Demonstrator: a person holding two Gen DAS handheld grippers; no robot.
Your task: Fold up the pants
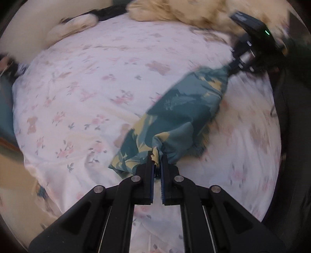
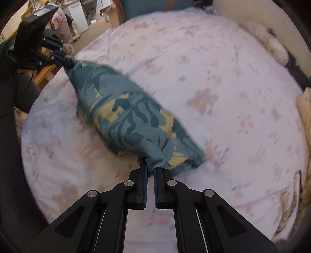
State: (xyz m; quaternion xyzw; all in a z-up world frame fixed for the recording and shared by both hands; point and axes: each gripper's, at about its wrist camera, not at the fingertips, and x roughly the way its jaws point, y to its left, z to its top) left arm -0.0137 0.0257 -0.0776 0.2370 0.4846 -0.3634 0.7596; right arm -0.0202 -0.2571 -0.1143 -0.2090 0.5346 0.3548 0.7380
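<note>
Teal-and-yellow pants (image 1: 180, 114), centre frame over floral bed (image 1: 87, 87); left tool (image 1: 157, 159) and right tool (image 2: 150, 168) each clamped on an end.

The teal-and-yellow patterned fabric pants (image 1: 175, 116) are stretched between the left gripper (image 1: 157, 161) and the right gripper (image 2: 150, 167), a bunched end being clamped in each. The floral white cotton bedsheet (image 1: 87, 87) is spread beneath them; cream fluffy blankets (image 1: 175, 9) are piled beyond the left gripper.

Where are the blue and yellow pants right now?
The pants hang stretched between the left gripper and the right gripper, over the flowery bedsheet.
</note>
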